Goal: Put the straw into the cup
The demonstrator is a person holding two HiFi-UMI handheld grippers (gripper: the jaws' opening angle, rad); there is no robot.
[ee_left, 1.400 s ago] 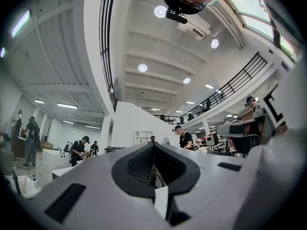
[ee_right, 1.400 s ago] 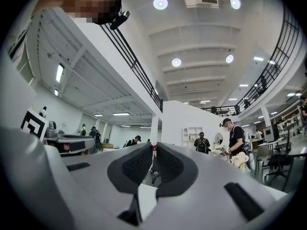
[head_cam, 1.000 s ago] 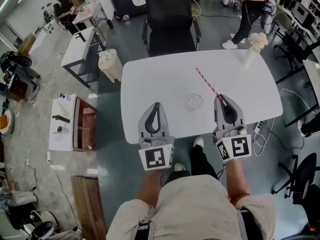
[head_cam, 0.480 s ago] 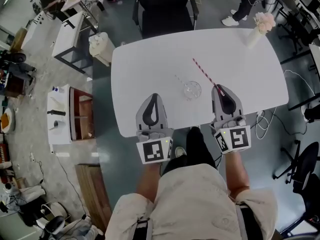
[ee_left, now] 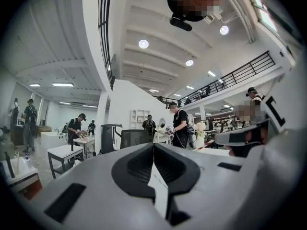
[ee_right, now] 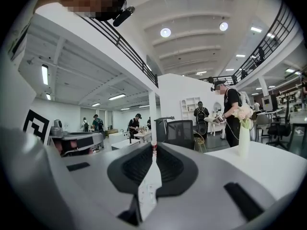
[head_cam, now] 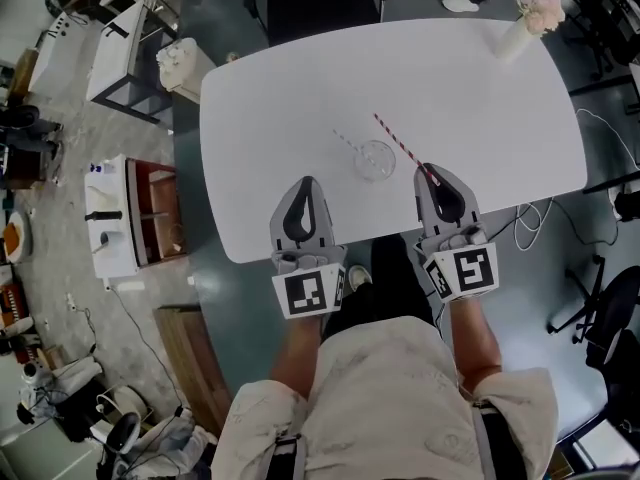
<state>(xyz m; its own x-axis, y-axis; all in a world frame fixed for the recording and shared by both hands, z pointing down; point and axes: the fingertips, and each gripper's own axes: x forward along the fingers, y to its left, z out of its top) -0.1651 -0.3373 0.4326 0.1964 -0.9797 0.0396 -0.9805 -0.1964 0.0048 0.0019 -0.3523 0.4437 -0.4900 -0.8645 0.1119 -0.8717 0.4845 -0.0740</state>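
so the right gripper [head_cam: 427, 171] has its jaws clamped on the near end of the striped straw [head_cam: 396, 138], which slants away from the tips just past the right side of the clear cup [head_cam: 375, 160] on the white bench [head_cam: 270, 88], while the left gripper [head_cam: 305, 183] jaws are pressed together on nothing, nearer than the cup and to its left

Round ceiling lamps [ee_right: 165, 32] flood the hall evenly; the white table [head_cam: 480, 88] is bright with faint shadows. My views bulge, black-cornered (near parts look soft).
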